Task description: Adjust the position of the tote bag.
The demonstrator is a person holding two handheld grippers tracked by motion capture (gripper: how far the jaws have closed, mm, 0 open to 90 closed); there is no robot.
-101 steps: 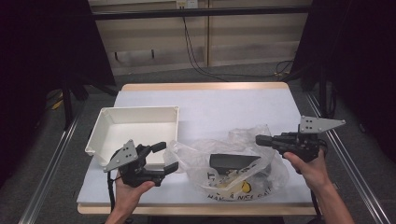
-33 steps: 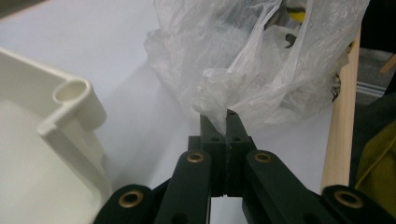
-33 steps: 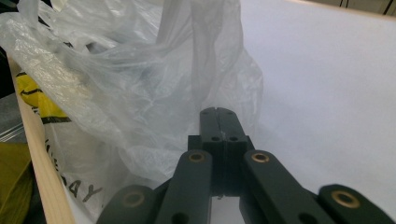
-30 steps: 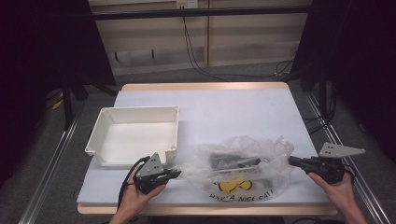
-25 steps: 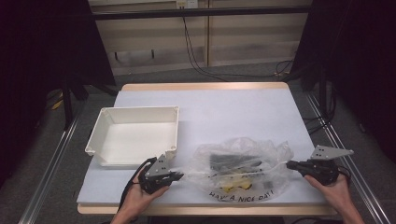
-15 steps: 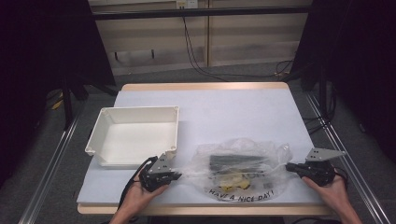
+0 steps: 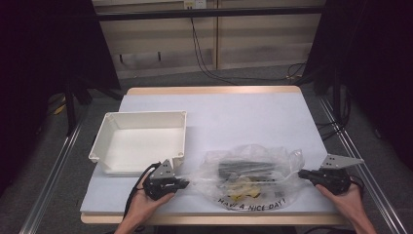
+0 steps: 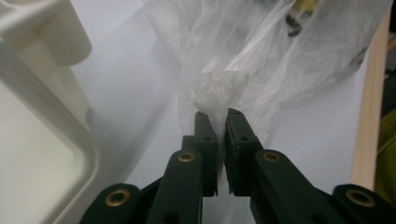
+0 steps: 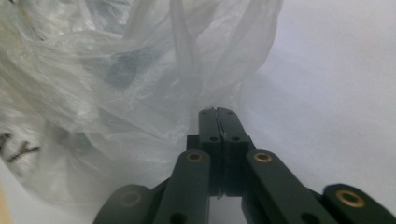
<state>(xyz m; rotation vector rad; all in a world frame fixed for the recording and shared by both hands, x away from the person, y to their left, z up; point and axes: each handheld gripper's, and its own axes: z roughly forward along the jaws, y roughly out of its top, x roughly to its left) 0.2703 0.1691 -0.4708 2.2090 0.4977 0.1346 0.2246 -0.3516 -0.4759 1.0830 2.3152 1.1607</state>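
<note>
Left gripper view, jaws pinching plastic bag (image 8: 219, 93), right gripper (image 9: 217, 112) likewise.

Two hands holding grippers low over the surface, one at each end of a clear plastic bag.

The left hand (image 7: 146, 202) comes in from the bottom edge, palm up, cradling the left gripper (image 7: 184, 183), which points rightward at the plastic bag (image 7: 253, 170); its jaws are pinched together on a bunched fold of the bag's left end. The right hand (image 7: 343, 197) enters at the bag's far side, holding the right gripper (image 7: 302, 173) pointing leftward, jaws pressed tight on a twisted strand of the bag's right end. Both forearms are apart, flanking the bag.
</note>
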